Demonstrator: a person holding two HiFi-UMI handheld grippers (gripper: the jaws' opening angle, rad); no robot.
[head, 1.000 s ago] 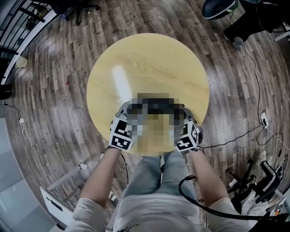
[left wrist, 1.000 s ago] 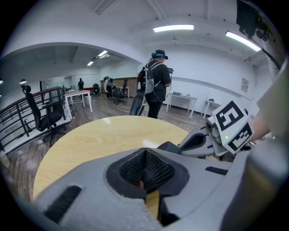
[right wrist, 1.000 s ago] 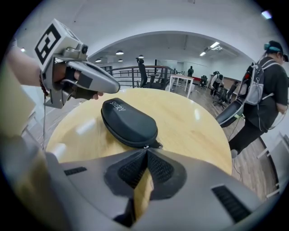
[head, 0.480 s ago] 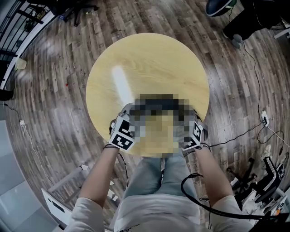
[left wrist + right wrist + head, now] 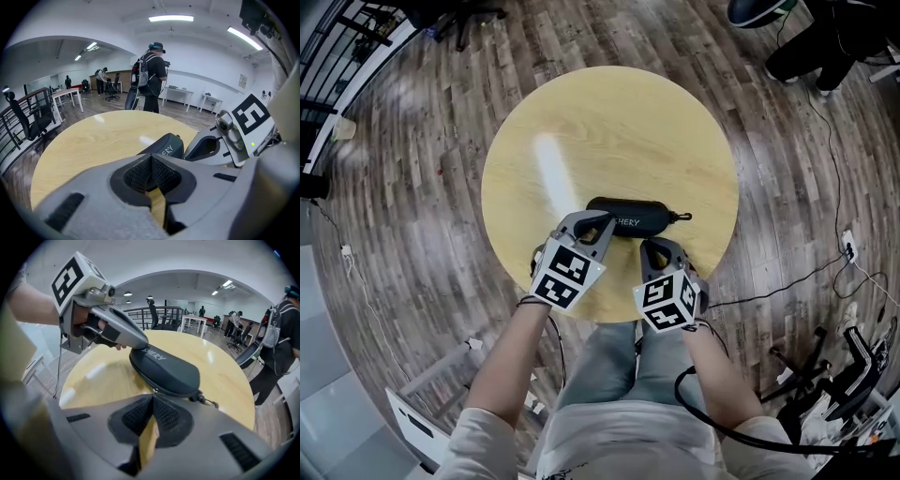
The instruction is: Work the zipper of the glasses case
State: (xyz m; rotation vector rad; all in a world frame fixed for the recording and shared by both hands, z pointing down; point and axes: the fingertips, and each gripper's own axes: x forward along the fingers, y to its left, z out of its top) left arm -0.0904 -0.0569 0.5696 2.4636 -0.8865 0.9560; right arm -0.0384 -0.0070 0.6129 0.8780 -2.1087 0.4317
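Note:
A black zipped glasses case [image 5: 630, 217] lies on the near half of the round wooden table [image 5: 609, 122], with a short cord loop [image 5: 680, 217] at its right end. My left gripper [image 5: 602, 220] is shut, its tip resting at the case's left end [image 5: 140, 348]; nothing shows between its pads [image 5: 140, 173]. Just short of the case's near edge is my right gripper [image 5: 654, 245], also shut. The small metal zipper slider [image 5: 154, 391] sits right in front of the right gripper's tips. I cannot tell whether they touch it.
The table's near edge [image 5: 609, 319] is right under my hands. A cable [image 5: 825, 141] runs over the wood floor at right, and office chairs stand beyond the table. A person with a backpack [image 5: 152, 75] stands past the far rim.
The right gripper has swung left and in toward the case's near edge. The left gripper has shifted slightly right onto the case's left end.

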